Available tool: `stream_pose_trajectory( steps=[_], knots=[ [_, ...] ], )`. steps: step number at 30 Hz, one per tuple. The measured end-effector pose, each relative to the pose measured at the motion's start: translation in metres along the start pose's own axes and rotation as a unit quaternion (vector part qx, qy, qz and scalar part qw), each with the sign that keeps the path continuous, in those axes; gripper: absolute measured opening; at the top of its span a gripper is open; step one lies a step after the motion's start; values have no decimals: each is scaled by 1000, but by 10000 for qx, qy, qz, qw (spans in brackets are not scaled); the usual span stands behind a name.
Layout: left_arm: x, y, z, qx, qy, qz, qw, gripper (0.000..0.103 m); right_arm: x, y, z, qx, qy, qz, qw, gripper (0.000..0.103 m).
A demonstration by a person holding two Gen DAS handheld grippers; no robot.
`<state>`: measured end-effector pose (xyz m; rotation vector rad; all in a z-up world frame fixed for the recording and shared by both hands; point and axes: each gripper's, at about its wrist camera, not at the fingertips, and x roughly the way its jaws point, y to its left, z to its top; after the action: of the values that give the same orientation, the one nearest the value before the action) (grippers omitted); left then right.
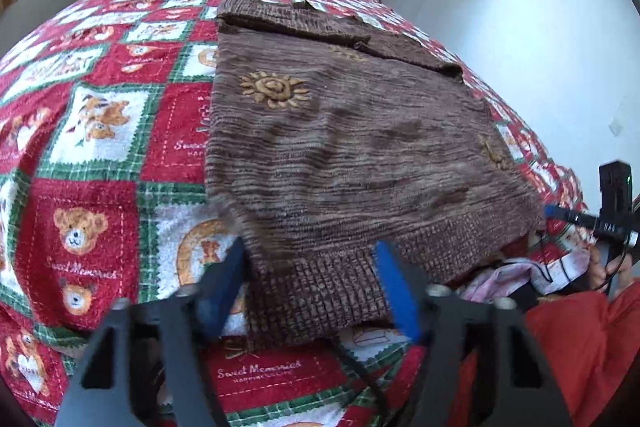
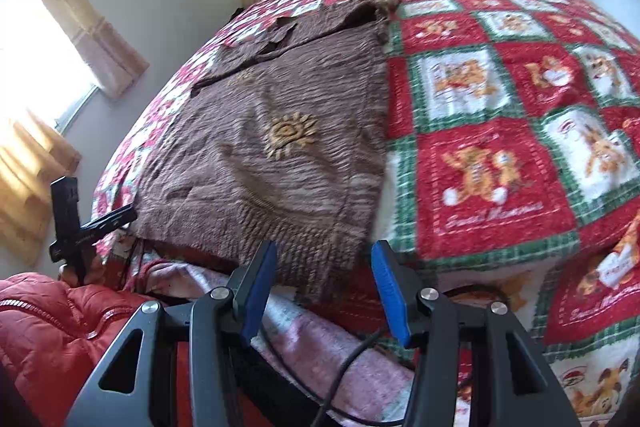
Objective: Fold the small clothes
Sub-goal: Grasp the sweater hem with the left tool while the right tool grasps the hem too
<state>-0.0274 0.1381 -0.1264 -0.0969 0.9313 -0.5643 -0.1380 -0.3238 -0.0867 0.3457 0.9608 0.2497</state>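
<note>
While it lies flat on the bed's quilt (image 1: 100,155), the brown knit sweater (image 1: 340,147) shows a tan sun motif (image 1: 276,89) and a ribbed hem. The quilt reads "Sweet Memories". The left claw (image 1: 310,287) straddles the hem, seemingly unclamped; the right claw (image 2: 324,291) stands apart just short of it.
</note>
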Motion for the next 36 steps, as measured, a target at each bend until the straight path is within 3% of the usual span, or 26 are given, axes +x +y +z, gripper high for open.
stream_pose_trajectory(
  steps=[2, 6, 14, 21, 26, 28, 29, 30, 31, 36],
  knots=[
    [-1, 4, 0, -79, 6, -11, 10000, 48, 2, 4, -2, -98, 42, -7, 9999, 51],
    [-2, 11, 1, -381, 14, -238, 9990, 48, 4, 4, -4, -18, 177, 126, 9998, 51],
    [0, 1, 1, -190, 72, -178, 9996, 45, 8, 3, -6, 31, 340, 103, 9994, 47],
    [2, -4, 2, -91, 76, -235, 9997, 66, 10, -14, -7, 694, 427, 400, 9959, 47],
    [3, -7, 1, -51, 49, -182, 9998, 62, 11, -16, -5, 882, 315, 697, 9932, 45],
    [3, -8, 0, 34, 41, -92, 9999, 50, 15, -16, -6, 880, 382, 633, 9934, 22],
    [3, -8, 0, 51, 63, -62, 9999, 31, 18, -17, -7, 862, 450, 586, 9935, 5],
    [5, -7, 1, 12, 105, 14, 9999, 15, 22, -20, -8, 927, 498, 634, 9924, 5],
    [5, -5, 1, -30, 114, 44, 9999, 12, 22, -21, -9, 964, 486, 688, 9918, 5],
    [2, 1, 4, -225, 203, -134, 9995, 11, 13, -11, -6, 878, 431, 1063, 9895, 5]
  ],
)
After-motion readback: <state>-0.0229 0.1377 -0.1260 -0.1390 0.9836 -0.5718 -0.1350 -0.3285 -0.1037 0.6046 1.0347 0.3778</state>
